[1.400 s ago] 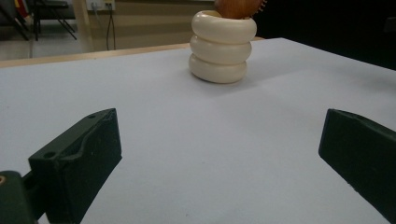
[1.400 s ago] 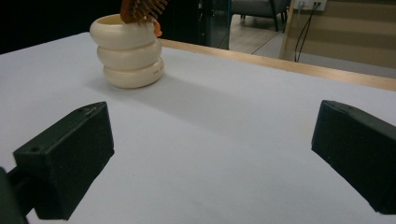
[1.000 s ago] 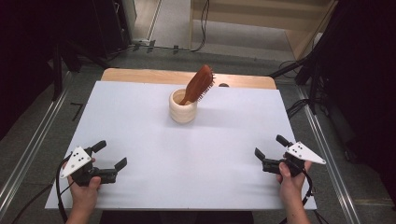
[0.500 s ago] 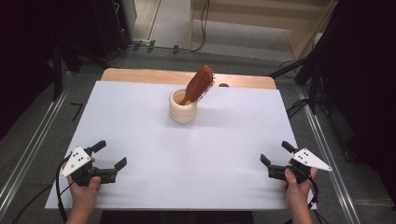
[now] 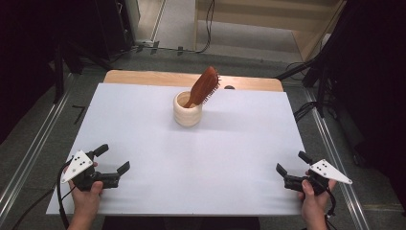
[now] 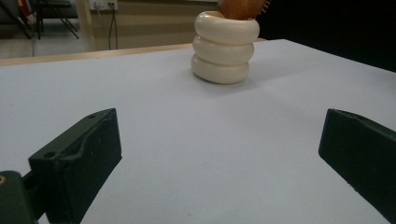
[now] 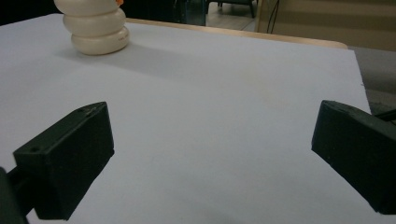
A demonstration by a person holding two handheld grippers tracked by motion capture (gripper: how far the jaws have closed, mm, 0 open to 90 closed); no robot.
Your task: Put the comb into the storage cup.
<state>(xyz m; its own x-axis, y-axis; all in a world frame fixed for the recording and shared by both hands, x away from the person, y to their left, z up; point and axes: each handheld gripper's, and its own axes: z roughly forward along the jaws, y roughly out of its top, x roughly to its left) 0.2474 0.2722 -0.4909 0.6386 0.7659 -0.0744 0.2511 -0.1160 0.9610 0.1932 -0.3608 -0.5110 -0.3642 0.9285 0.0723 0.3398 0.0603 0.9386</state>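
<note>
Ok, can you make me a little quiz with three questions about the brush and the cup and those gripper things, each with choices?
1. Where is the hairbrush?
A. Flat on the white table
B. Standing tilted in the cream cup
C. Held in a gripper

2. How many stacked rings make up the cup?
A. One
B. Three
C. Five

3. How are the left gripper and right gripper set?
A. Both open, holding nothing
B. Both shut on the brush
C. One open, one shut

Answers:
1. B, the high view shows the brown brush leaning out of the cup at the far middle of the table.
2. B, the left gripper view shows three rounded rings, one on another.
3. A, each gripper view shows its two black jaws wide apart with bare table between.
</note>
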